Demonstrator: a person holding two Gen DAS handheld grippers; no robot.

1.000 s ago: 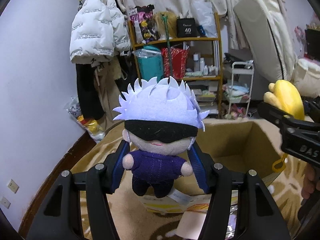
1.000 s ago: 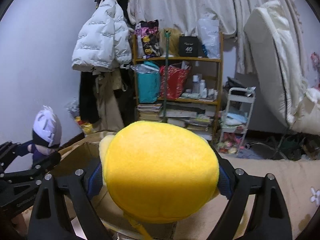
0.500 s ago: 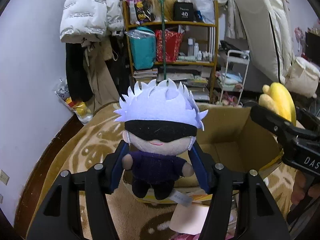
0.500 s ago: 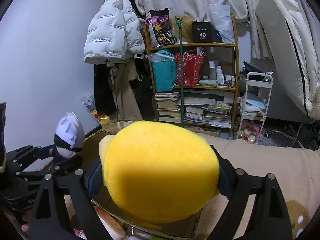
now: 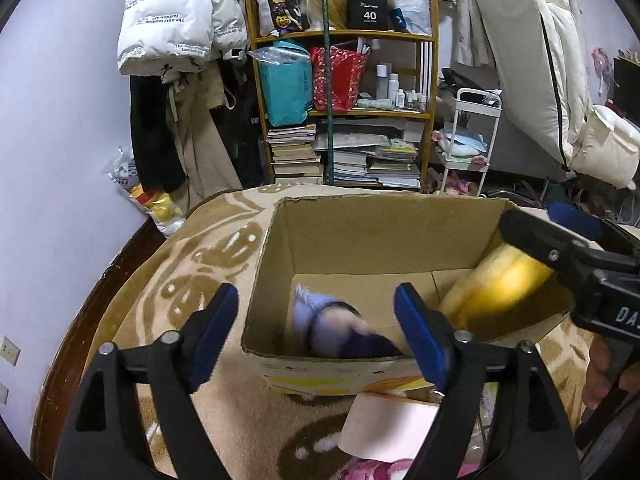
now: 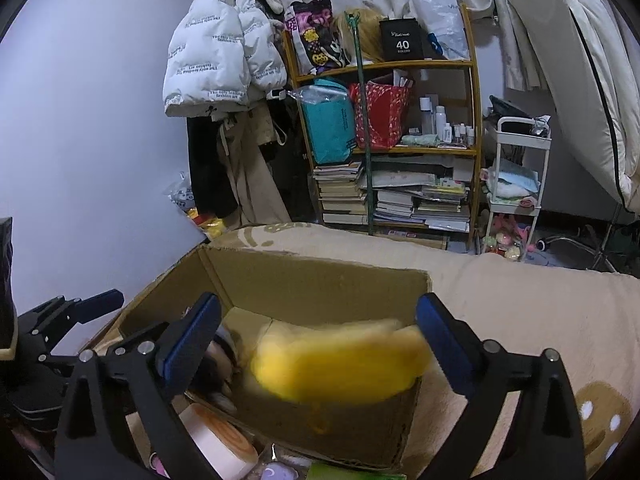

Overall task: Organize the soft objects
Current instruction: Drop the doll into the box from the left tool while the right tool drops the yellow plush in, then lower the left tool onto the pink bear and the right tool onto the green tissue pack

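An open cardboard box stands on a beige patterned blanket. A small doll with white hair and a purple body is blurred in mid-fall inside it, free of my left gripper. That gripper's jaws are opening above the box's near wall, and its blue pads touch nothing. In the right wrist view a yellow plush is a blur dropping into the box below my right gripper, whose jaws are opening wide apart from it. The yellow plush also shows at the box's right side.
A white and orange roll and pink soft items lie in front of the box. Behind the blanket are a wooden shelf of books and bags, a white cart, hung jackets and a leaning mattress.
Both grippers have opened and let go. The doll and the yellow plush have dropped from between the pads into the box. Both views have tipped down toward the box.
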